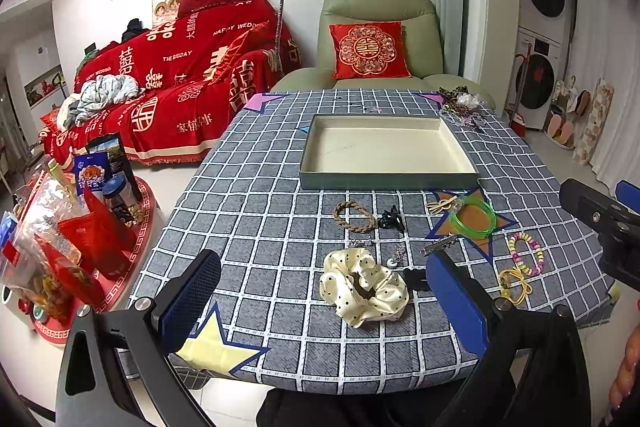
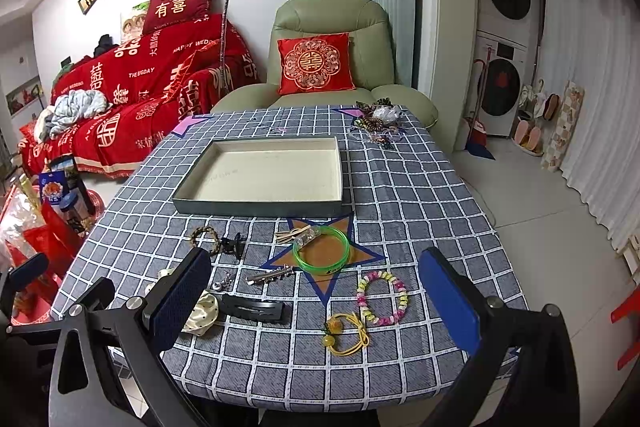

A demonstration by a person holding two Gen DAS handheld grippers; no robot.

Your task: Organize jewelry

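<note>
1. Right gripper [image 2: 320, 307]: jaws wide apart, holding nothing, poised over the near edge of the checked tablecloth [image 2: 420, 187].
2. Shallow box [image 2: 260, 205], cream inside, nothing in it, lying at mid-table.
3. Just in front of the box: green bangle [image 2: 322, 251] on an orange star patch, wooden clip [image 2: 290, 233] touching its far rim.
4. Between the fingers: pastel bead bracelet [image 2: 383, 297], yellow cord tie [image 2: 346, 334], black hair clip [image 2: 256, 309], silver barrette [image 2: 270, 274].
5. Behind the left finger: dotted scrunchie [image 2: 202, 313], partly hidden; braided band [image 2: 205, 237]; small dark claw clip [image 2: 232, 245], probably.
6. Far right corner: tangled pile of accessories [image 2: 376, 123].
</note>
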